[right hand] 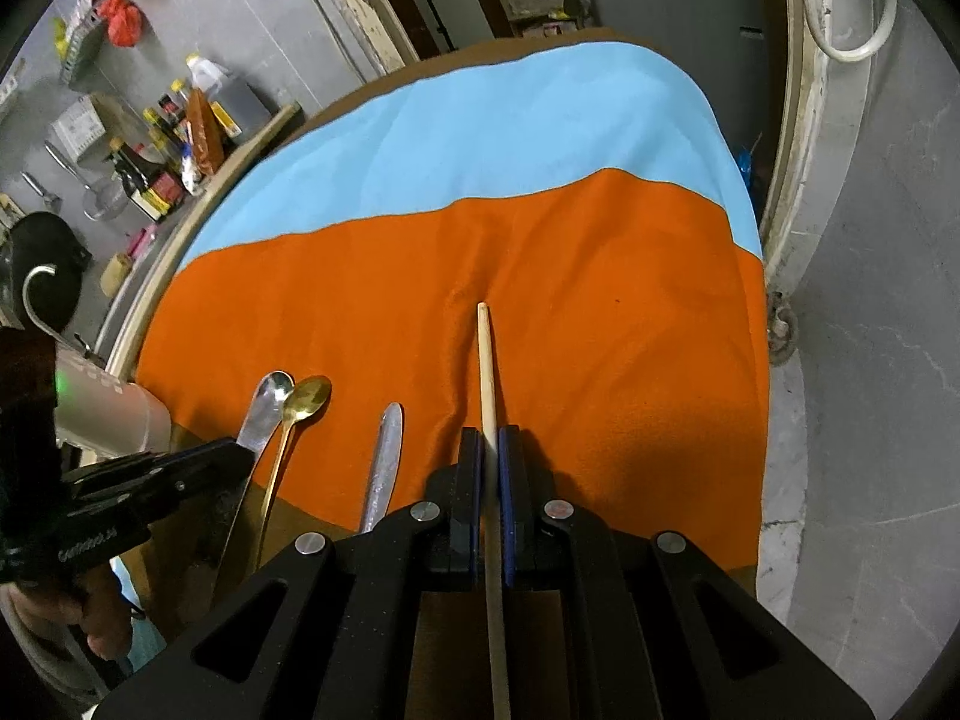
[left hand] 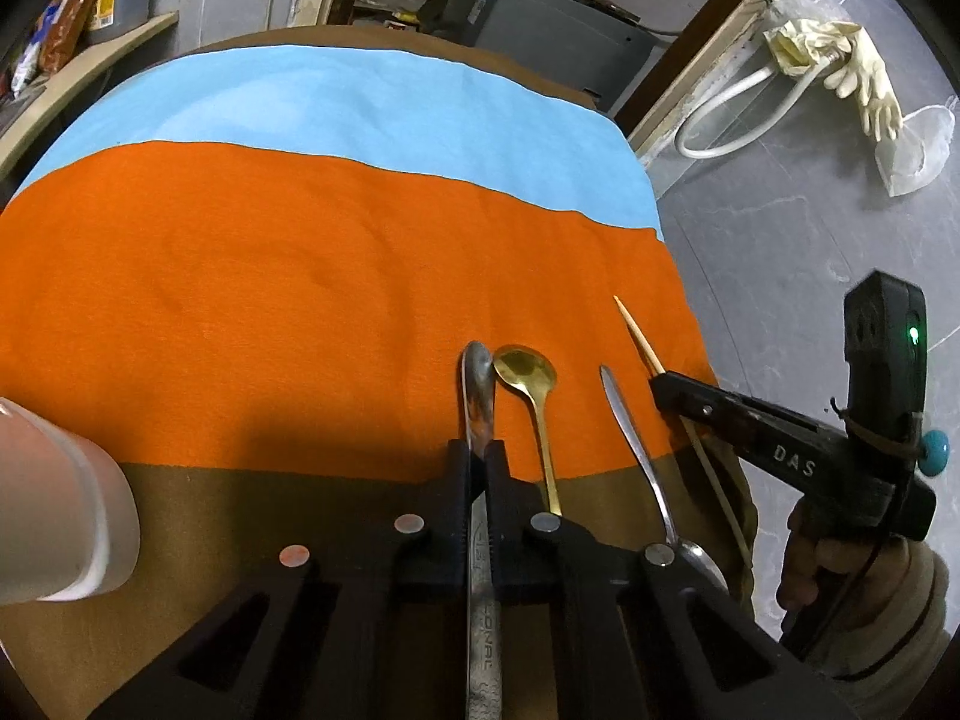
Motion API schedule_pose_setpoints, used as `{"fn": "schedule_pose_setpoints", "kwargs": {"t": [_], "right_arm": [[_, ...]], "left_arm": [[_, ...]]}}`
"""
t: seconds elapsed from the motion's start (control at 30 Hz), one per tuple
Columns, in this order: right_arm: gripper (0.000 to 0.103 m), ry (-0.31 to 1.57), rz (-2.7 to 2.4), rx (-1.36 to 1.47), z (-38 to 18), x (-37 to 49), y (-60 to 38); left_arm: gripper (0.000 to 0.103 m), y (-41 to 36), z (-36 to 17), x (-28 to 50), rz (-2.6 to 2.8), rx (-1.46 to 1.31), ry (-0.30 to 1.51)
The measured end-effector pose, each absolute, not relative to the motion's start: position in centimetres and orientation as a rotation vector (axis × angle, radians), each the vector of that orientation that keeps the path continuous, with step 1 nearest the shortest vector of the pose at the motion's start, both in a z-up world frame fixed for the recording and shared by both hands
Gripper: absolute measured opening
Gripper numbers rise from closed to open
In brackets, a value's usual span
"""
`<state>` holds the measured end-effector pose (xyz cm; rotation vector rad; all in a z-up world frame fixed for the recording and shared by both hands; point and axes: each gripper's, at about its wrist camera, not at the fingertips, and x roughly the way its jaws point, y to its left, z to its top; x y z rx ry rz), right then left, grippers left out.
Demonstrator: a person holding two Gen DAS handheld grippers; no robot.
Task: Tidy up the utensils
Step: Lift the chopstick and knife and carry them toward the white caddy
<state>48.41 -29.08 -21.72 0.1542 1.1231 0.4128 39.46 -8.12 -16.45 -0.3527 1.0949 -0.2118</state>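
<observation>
Surroundings: a round table under a cloth (left hand: 300, 276) banded blue, orange and brown; a pale cup (left hand: 66, 510) stands at the left edge, and a shelf of sauce bottles (right hand: 162, 150) lines the wall behind it. Off to the right a rubber glove (left hand: 864, 78) hangs beside a white hose (left hand: 738, 114).
In the way: nothing lies on the orange band beyond the utensils.
Left gripper (left hand: 478, 462): closed on the handle of a large steel spoon (left hand: 478, 384), its bowl reaching forward onto the orange and touching the gold spoon's bowl.
Gold spoon (left hand: 528, 372): lies free just right of the held spoon, bowl away from the person.
Second steel spoon (left hand: 636, 444): lies free further right, handle pointing away, bowl near the table edge.
Right gripper (right hand: 491, 450): clamped on a wooden chopstick (right hand: 485, 360), whose tip points forward over the orange; it is the rightmost of the row.
Count: three spoons, two steel and one gold; one chopstick; two grippers, each held by a hand (left hand: 840, 576).
</observation>
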Motion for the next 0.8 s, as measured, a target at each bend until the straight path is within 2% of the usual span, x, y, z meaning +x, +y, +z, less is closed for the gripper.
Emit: {"fn": "schedule_pose_setpoints", "kwargs": {"t": [0.57,0.8], "right_arm": [[0.004,1.183,0.349,0.025,-20.9,48.2,-27.3],[0.004,1.03,0.367,0.261,-17.9,45.1,-29.5]], "left_arm": [[0.002,-9.7,-16.3,39.4,-0.241,-0.275,1.167],[0.002,-9.0,-13.6,36.5,-0.274,-0.267,1.015]]}}
